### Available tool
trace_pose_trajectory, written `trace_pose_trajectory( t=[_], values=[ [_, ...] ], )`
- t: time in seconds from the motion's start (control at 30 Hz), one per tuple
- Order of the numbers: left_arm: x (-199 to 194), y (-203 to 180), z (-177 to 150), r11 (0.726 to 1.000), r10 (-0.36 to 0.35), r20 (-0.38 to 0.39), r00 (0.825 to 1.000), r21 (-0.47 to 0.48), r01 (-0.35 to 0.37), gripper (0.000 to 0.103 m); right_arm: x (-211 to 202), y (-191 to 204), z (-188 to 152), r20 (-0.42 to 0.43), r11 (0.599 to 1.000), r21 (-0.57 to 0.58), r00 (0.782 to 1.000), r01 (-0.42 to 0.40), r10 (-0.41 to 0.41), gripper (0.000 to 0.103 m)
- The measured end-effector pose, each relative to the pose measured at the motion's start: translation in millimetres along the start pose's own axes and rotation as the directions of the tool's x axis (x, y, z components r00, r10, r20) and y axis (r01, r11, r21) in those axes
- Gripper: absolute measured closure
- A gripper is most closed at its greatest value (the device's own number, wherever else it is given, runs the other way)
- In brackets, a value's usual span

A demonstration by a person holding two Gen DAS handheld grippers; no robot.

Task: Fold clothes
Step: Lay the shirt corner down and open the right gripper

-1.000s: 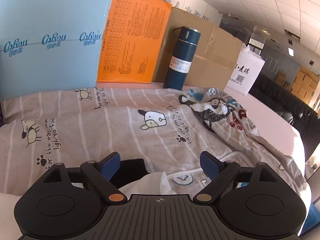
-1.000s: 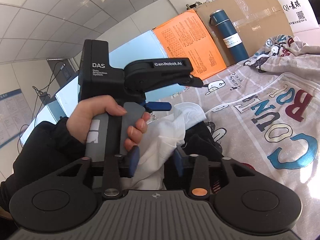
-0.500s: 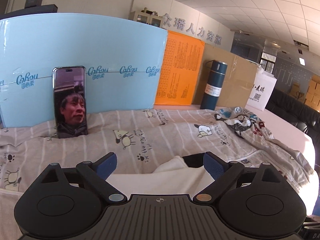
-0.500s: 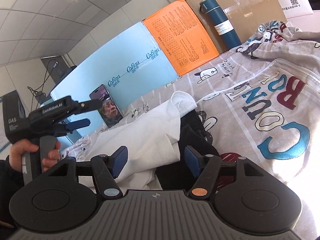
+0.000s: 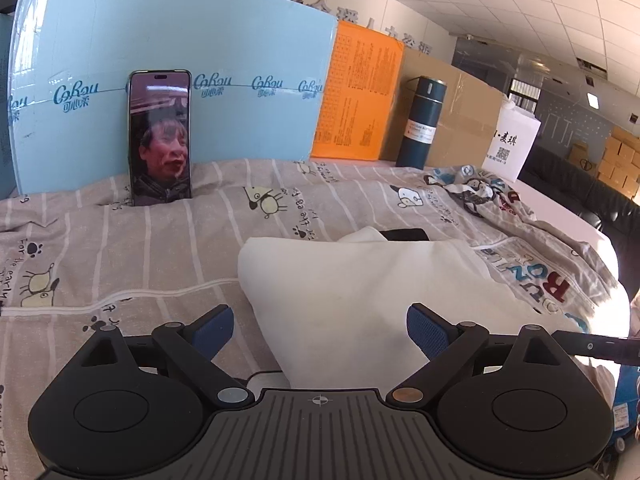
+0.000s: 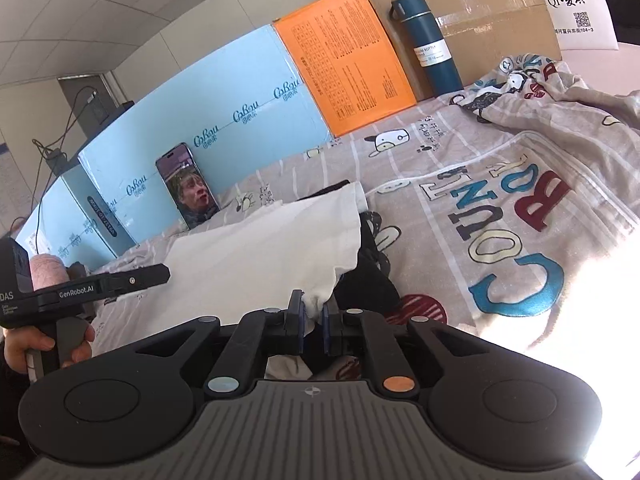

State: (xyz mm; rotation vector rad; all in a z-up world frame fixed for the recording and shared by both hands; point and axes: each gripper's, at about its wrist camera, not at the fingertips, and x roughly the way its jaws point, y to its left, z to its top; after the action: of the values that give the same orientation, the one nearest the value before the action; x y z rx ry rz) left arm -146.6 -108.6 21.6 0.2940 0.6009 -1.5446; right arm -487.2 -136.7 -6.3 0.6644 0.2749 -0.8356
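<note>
A white garment lies spread on the patterned bedsheet, with a black garment showing past its far edge. My left gripper stands open over the white garment's near side, blue pads wide apart. In the right wrist view the white garment stretches leftwards, and my right gripper is shut on its near corner. The black garment lies just beyond that corner. The left gripper's body is seen at left, held by a person's hand.
A phone leans on the light blue board at the back. An orange board, a dark blue bottle, a cardboard box and a white bag line the back right. A printed quilt lies on the right.
My right gripper has shut on the white garment's corner. The left gripper has moved left and back, still open, and the white garment now lies spread flatter.
</note>
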Motion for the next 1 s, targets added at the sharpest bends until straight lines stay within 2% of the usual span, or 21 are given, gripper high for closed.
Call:
trace_pose_trajectory(
  t=[0.03, 0.07, 0.1, 0.23, 0.37, 0.47, 0.57, 0.7, 0.77, 0.9, 1.0],
  values=[
    [0.6, 1.4, -1.5, 1.0, -0.007, -0.002, 1.0, -0.012, 0.007, 0.008, -1.1, 0.2, 0.0, -0.016, 1.0, -0.021, 1.0, 0.015, -0.015, 0.083],
    [1.1, 3.2, -3.0, 1.0, -0.014, -0.002, 1.0, -0.026, 0.014, 0.008, -3.7, -0.1, 3.2, -0.015, 0.999, -0.039, 0.999, 0.03, -0.03, 0.066],
    [1.6, 5.0, -4.6, 0.999, -0.022, -0.002, 1.0, -0.041, 0.022, 0.008, -6.5, -1.1, 8.9, 0.002, 0.998, -0.052, 0.999, 0.041, -0.041, 0.053],
    [2.1, 16.7, -7.0, 0.993, -0.028, 0.025, 0.999, -0.118, 0.031, 0.008, 4.7, -10.9, 51.7, 0.051, 0.995, -0.088, 0.998, 0.038, -0.034, 0.051],
    [-0.9, 26.9, -7.1, 0.986, -0.029, 0.07, 0.997, -0.162, 0.04, 0.008, 57.8, -25.8, 96.4, -0.013, 0.989, -0.144, 1.0, -0.017, 0.016, 0.046],
    [-1.2, 34.0, -7.0, 0.982, -0.026, 0.093, 0.995, -0.184, 0.043, 0.008, 103.7, -40.6, 118.0, -0.091, 0.993, -0.116, 0.995, -0.037, 0.026, 0.046],
    [-1.5, 39.6, -6.8, 0.977, -0.031, 0.11, 0.993, -0.206, 0.053, 0.008, 138.8, -52.9, 125.0, -0.165, 0.995, -0.09, 0.986, -0.053, 0.038, 0.048],
    [0.9, 42.8, -7.8, 0.975, -0.049, 0.111, 0.993, -0.21, 0.072, 0.008, 154.0, -51.9, 121.3, -0.18, 0.99, -0.104, 0.981, -0.093, 0.073, 0.048],
    [3.5, 44.9, -8.0, 0.973, -0.065, 0.099, 0.993, -0.215, 0.085, 0.008, 156.1, -45.7, 120.1, -0.18, 0.988, -0.133, 0.982, -0.085, 0.06, 0.049],
    [2.4, 48.5, -9.0, 0.968, -0.062, 0.109, 0.992, -0.236, 0.086, 0.008, 155.6, -33.8, 117.7, -0.173, 0.975, -0.213, 0.985, -0.059, 0.021, 0.067],
    [2.3, 48.7, -9.2, 0.967, -0.06, 0.109, 0.992, -0.24, 0.085, 0.008, 153.4, -26.0, 115.5, -0.165, 0.96, -0.276, 0.986, -0.047, 0.001, 0.077]
  ],
)
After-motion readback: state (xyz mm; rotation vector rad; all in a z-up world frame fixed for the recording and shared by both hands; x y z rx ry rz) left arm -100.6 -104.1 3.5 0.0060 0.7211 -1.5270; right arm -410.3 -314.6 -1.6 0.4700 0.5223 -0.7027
